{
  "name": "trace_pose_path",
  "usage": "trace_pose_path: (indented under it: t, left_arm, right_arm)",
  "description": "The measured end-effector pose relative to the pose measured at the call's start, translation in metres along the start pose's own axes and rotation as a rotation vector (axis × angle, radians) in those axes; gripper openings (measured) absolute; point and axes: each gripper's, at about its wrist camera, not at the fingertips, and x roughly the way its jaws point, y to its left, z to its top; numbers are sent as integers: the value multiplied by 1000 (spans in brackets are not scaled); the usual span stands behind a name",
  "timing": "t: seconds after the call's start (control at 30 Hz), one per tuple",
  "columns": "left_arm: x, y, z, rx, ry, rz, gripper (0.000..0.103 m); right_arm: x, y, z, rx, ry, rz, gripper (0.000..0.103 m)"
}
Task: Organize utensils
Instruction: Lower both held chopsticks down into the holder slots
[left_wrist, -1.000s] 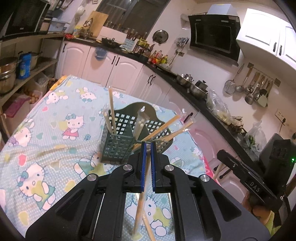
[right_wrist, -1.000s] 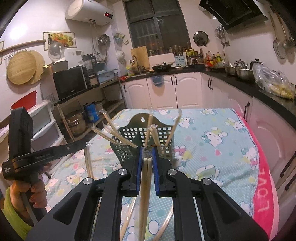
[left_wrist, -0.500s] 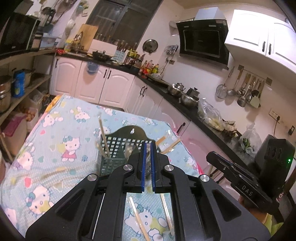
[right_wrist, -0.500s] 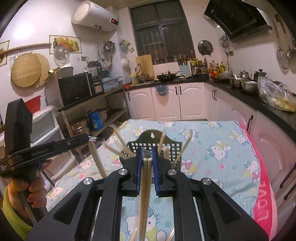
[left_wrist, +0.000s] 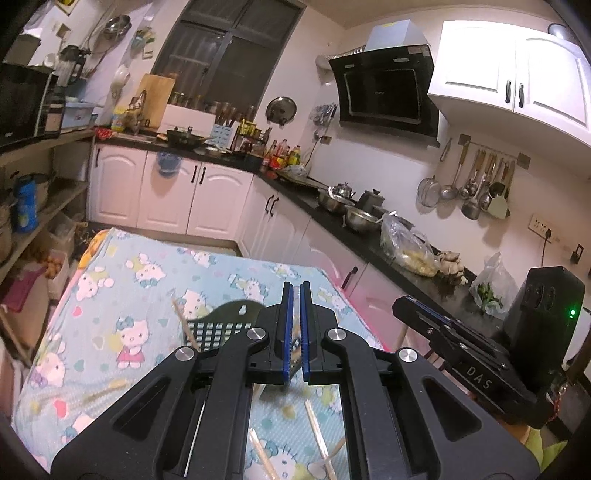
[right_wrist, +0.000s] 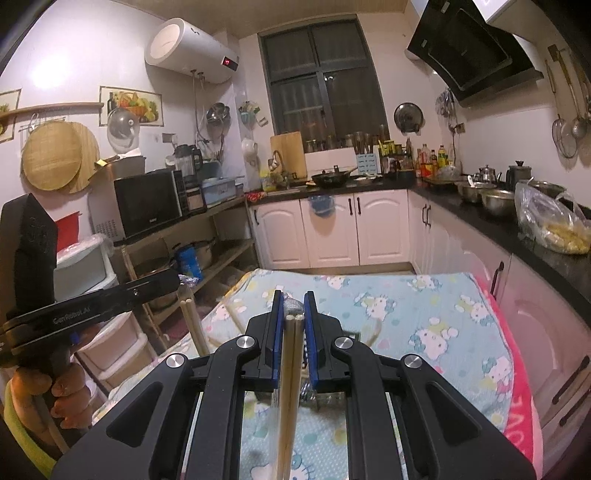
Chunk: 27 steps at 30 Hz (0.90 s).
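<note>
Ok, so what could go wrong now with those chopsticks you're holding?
1. The right tool pinches the wrapped chopsticks near their top end, so the long part below might swing or slip out.
2. The hanging chopsticks under the left tool seem to be held only by their wrapper, so they could drop.
3. The green holder sits mostly hidden behind the tools, so aiming could miss it.

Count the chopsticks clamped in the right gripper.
2. Both chopsticks lie side by side, touching, clamped in the right gripper and running back toward the camera. A third could hide beneath them.
</note>
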Motion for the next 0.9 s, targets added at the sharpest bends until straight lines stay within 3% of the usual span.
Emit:
trace_pose_path:
  t: [0.5,0.9]
  left_arm:
    - [16,-31,58,75,-91,-15,0]
    - [53,-19,78,45,-103,27,0]
  right_arm:
    - [10,-13,55,-7,-95,-35,11]
    - [21,-32,98,-18,-207,-106,11]
